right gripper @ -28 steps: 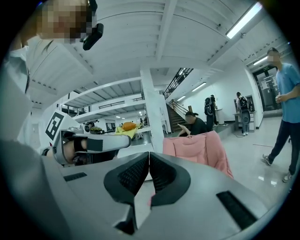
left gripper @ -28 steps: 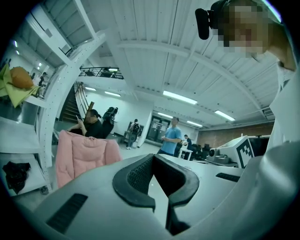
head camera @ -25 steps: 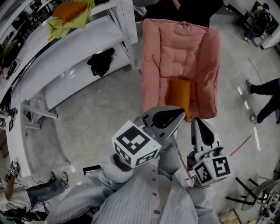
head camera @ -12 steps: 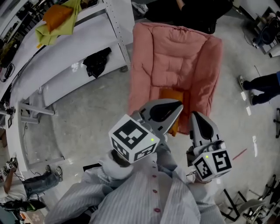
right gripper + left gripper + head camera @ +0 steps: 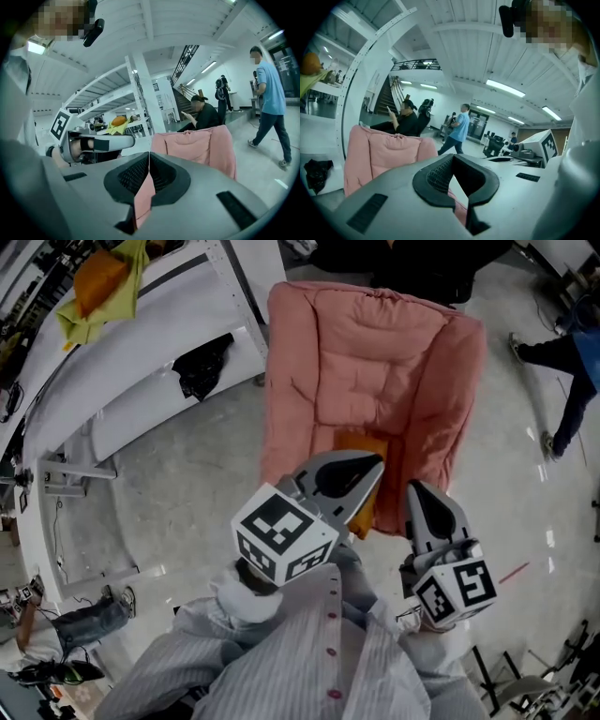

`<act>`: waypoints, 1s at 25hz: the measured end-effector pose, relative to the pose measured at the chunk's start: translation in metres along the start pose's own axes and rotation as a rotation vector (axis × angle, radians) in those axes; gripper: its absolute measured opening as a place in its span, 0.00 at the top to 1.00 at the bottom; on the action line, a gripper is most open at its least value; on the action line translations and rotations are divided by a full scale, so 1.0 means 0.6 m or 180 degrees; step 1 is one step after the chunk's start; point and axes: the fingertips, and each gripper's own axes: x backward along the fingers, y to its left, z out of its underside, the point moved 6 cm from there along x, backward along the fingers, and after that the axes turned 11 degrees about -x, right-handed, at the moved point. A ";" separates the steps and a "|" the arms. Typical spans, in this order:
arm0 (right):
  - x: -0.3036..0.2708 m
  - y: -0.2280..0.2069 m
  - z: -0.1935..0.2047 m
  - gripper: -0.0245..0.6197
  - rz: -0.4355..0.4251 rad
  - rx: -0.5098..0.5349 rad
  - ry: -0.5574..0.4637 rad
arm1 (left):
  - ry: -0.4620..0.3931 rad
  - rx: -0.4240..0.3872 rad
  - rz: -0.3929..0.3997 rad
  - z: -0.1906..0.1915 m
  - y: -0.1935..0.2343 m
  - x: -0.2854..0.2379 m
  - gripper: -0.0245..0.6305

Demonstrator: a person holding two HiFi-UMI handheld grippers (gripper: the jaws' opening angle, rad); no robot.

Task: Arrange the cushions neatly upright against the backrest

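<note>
before pink chair (image 5: 375, 352): left hand-held gripper (image 5: 373, 468), right hand-held gripper (image 5: 418, 491) point forward, jaws together.

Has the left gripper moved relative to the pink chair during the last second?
Yes. The left gripper has moved forward, toward the chair: its tip now lies further over the seat and covers more of the orange cushion.

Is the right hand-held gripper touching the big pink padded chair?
Apart. The right gripper view shows the right hand-held gripper shut and empty, with the pink padded chair standing farther off beyond its tips.
</note>
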 end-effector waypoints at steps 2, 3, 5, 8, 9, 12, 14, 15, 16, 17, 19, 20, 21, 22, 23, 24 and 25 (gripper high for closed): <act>-0.014 -0.010 0.003 0.94 0.0028 -0.0011 0.0040 | 0.0041 0.0016 -0.0005 0.005 0.020 -0.010 0.95; -0.020 -0.015 0.004 0.94 0.0056 -0.0021 0.0056 | 0.0065 0.0019 -0.0001 0.008 0.029 -0.014 0.95; -0.031 -0.026 0.008 0.94 0.0129 -0.0074 0.0078 | 0.0124 0.0023 0.0018 0.015 0.048 -0.023 0.95; -0.050 -0.043 0.019 0.94 0.0224 -0.0162 0.0127 | 0.0214 0.0069 0.0040 0.030 0.076 -0.035 0.95; -0.056 -0.049 0.025 0.94 0.0248 -0.0177 0.0151 | 0.0251 0.0090 0.0049 0.038 0.085 -0.040 0.95; -0.071 -0.070 0.048 0.94 0.0324 -0.0224 0.0223 | 0.0406 0.0134 0.0110 0.071 0.107 -0.059 0.95; -0.081 -0.088 0.067 0.94 0.0386 -0.0290 0.0271 | 0.0516 0.0146 0.0146 0.099 0.121 -0.073 0.95; -0.087 -0.099 0.077 0.94 0.0420 -0.0331 0.0294 | 0.0572 0.0155 0.0158 0.114 0.128 -0.081 0.95; -0.092 -0.110 0.089 0.94 0.0455 -0.0377 0.0318 | 0.0632 0.0169 0.0168 0.130 0.136 -0.088 0.95; -0.098 -0.122 0.102 0.94 0.0490 -0.0425 0.0341 | 0.0699 0.0185 0.0177 0.149 0.144 -0.096 0.95; -0.109 -0.148 0.129 0.94 0.0560 -0.0518 0.0390 | 0.0832 0.0227 0.0197 0.187 0.159 -0.112 0.95; -0.116 -0.162 0.143 0.94 0.0595 -0.0566 0.0419 | 0.0894 0.0260 0.0216 0.208 0.166 -0.119 0.95; -0.122 -0.176 0.160 0.94 0.0629 -0.0622 0.0457 | 0.0957 0.0304 0.0243 0.230 0.173 -0.126 0.95; -0.128 -0.190 0.179 0.94 0.0661 -0.0694 0.0507 | 0.1027 0.0357 0.0274 0.253 0.177 -0.131 0.95; -0.134 -0.204 0.201 0.94 0.0690 -0.0777 0.0563 | 0.1104 0.0412 0.0301 0.278 0.180 -0.134 0.95; -0.139 -0.218 0.221 0.94 0.0714 -0.0857 0.0612 | 0.1182 0.0461 0.0316 0.303 0.184 -0.136 0.94; -0.146 -0.233 0.240 0.94 0.0736 -0.0926 0.0649 | 0.1257 0.0500 0.0322 0.327 0.188 -0.140 0.94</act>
